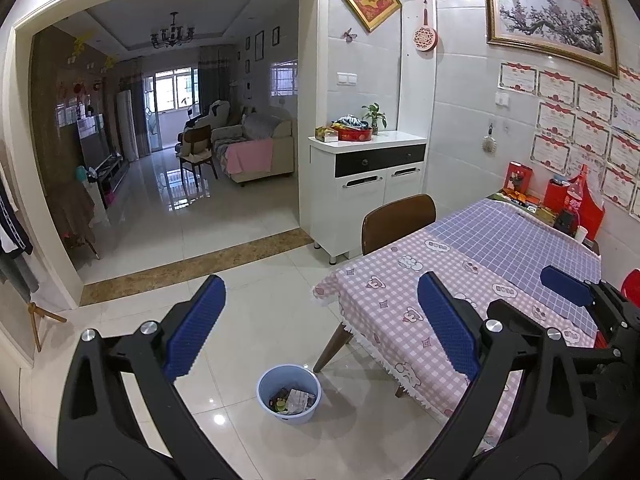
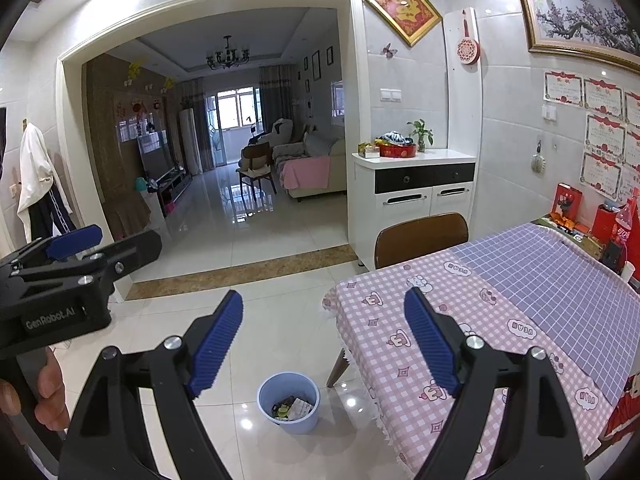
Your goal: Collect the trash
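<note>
A light blue waste bin (image 1: 289, 394) (image 2: 288, 402) stands on the white tiled floor by the table's near corner. Wrappers and paper (image 1: 290, 400) (image 2: 292, 406) lie inside it. My left gripper (image 1: 322, 280) hangs above the bin, open, with nothing between its blue pads. My right gripper (image 2: 324, 296) is held the same way, open and empty, also above the bin. Each wrist view catches the other gripper at its edge: a blue pad of the right one (image 1: 564, 286), and a blue pad of the left one (image 2: 76, 240) with a person's hand (image 2: 48, 392) on its handle.
A table with a pink and purple checked cloth (image 1: 400, 300) (image 2: 420, 320) fills the right side, with a brown chair (image 1: 398, 222) tucked at its far edge. Red boxes and a cola bottle (image 1: 574, 196) stand by the wall. A white cabinet (image 1: 368, 184) flanks the doorway to the living room.
</note>
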Available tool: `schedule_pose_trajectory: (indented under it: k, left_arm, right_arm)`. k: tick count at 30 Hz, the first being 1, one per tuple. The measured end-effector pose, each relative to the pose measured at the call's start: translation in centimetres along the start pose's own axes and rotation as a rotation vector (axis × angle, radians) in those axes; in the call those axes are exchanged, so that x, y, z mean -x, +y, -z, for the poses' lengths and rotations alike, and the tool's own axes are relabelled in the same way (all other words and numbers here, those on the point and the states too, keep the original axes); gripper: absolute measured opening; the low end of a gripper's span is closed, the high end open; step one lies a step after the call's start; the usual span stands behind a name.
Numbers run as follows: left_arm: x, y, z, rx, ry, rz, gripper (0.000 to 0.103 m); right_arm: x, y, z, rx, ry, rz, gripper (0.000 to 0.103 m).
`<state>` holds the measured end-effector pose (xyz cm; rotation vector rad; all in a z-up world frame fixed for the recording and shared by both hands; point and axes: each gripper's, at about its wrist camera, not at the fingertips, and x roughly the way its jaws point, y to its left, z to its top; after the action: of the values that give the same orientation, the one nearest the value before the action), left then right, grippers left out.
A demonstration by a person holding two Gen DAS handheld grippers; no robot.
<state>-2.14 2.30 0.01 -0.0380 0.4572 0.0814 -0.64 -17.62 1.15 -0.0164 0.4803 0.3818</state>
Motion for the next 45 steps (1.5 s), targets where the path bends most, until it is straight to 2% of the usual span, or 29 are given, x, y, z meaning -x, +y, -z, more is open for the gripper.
schedule_pose_trajectory:
  k: [22,45]
  left_arm:
    - [-0.8,-0.3,-0.1,-0.004,0.013,0.018,0.095]
    - [-1.7,-0.4,-0.2,-0.009,0.024,0.018,0.095]
  right_arm:
    - [-1.3,-1.4,-0.3,-0.013,0.017,0.001,0.081]
    - [-2.6,-0.9,0.3,-0.018,0.037,-0.002,0.082]
